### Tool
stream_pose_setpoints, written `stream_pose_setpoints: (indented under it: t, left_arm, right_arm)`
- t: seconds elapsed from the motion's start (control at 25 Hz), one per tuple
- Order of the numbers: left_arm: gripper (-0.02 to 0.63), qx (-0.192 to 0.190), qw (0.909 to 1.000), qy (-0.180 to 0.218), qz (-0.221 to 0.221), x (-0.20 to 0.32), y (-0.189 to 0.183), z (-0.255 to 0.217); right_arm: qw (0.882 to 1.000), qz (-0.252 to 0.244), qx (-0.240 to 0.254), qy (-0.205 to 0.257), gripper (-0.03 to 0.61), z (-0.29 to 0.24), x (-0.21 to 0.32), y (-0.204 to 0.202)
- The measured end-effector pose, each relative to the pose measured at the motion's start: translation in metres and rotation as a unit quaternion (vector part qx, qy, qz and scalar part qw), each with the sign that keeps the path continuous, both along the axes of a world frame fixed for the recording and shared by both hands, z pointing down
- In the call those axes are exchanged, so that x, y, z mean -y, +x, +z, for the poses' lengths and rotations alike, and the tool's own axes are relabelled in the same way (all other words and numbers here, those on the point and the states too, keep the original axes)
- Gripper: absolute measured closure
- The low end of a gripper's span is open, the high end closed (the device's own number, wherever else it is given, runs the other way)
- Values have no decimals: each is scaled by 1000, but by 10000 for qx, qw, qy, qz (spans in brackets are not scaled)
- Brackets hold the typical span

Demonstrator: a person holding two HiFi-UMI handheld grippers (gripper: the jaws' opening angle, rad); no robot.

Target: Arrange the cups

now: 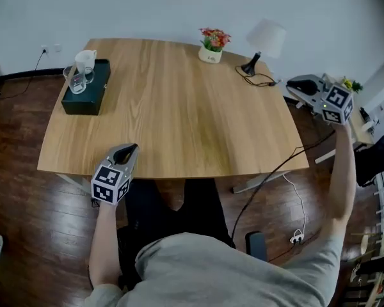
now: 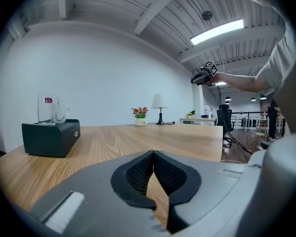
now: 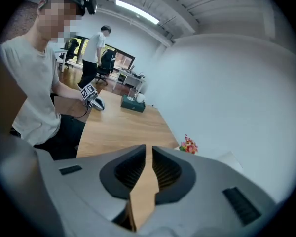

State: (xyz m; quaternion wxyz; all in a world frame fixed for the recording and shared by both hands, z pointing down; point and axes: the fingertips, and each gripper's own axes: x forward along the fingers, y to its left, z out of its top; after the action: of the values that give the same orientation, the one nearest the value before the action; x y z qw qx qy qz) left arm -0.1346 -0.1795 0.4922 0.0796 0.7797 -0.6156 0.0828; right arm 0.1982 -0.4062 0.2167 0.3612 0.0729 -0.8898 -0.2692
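A clear glass cup (image 1: 75, 80) and a white cup (image 1: 86, 61) stand together on a dark green box (image 1: 89, 98) at the table's far left corner. The left gripper view shows the glass cup (image 2: 50, 108) on that box (image 2: 52, 137), far ahead to the left. My left gripper (image 1: 131, 149) lies at the near table edge, shut, with nothing in it. My right gripper (image 1: 290, 87) is held up in the air off the table's right side, far from the cups. Its jaws stand a narrow slit apart and hold nothing. It also shows in the left gripper view (image 2: 194, 80).
A small flower pot (image 1: 212, 47) and a white lamp (image 1: 262, 43) with a black cable (image 1: 264, 80) stand at the table's far right. A side table (image 1: 365, 117) with clutter is beyond the right gripper. Another person (image 3: 96, 53) stands among office chairs in the background.
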Motion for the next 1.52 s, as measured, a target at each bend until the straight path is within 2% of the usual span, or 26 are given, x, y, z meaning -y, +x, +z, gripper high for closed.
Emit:
stream_pose_setpoints:
  t: [0.12, 0.2, 0.28, 0.4, 0.48, 0.56, 0.64, 0.72, 0.8, 0.96, 1.24, 1.28, 1.4, 1.52]
  left_arm:
    - [603, 1, 9999, -36, 112, 4, 7, 1]
    - [603, 35, 9999, -88, 111, 8, 9, 3]
    - [603, 6, 9998, -151, 89, 11, 12, 6]
    - [603, -126, 9996, -159, 178, 14, 17, 6]
    - [603, -234, 9993, -2, 283, 18, 18, -2]
    - [603, -325, 9985, 246, 357, 24, 23, -15]
    - [603, -326, 9974, 489, 405, 28, 35, -28]
    - [603, -287, 9961, 661, 513, 32, 49, -38]
    - [603, -268, 9945, 745, 684, 37, 65, -44]
    - [603, -202, 9927, 645, 996, 47, 92, -39]
    - [603, -405, 9917, 411, 1145, 67, 109, -28]
    - [603, -435, 9918, 361, 1145, 69, 110, -25]
    - [603, -595, 9913, 215, 1151, 73, 113, -15]
    - [603, -463, 9923, 110, 1139, 74, 118, -8]
  right_arm:
    - [9959, 255, 838, -225, 528, -25, -21, 51]
    - [9881, 362, 1450, -352, 528, -15, -33, 68]
    - [9792, 468, 1925, -445, 525, 19, -44, 74]
    - [9639, 565, 2531, -604, 528, 88, -65, 61]
    - [9495, 621, 2987, -733, 530, 129, -81, 43]
    - [9276, 663, 3553, -946, 531, 153, -94, 28]
    - [9038, 614, 4060, -1201, 534, 161, -100, 17]
    - [8861, 412, 4380, -1461, 535, 164, -106, 1]
    - [8807, 85, 4433, -1666, 537, 170, -115, -22]
    - [8939, -334, 4167, -1620, 546, 181, -129, -59]
    - [8906, -343, 4223, -1655, 554, 189, -124, -70]
    - [8878, -286, 4264, -1709, 555, 192, -122, -68]
    - [8696, -109, 4546, -1925, 555, 195, -119, -59]
    - [8621, -17, 4647, -2022, 555, 198, -120, -52]
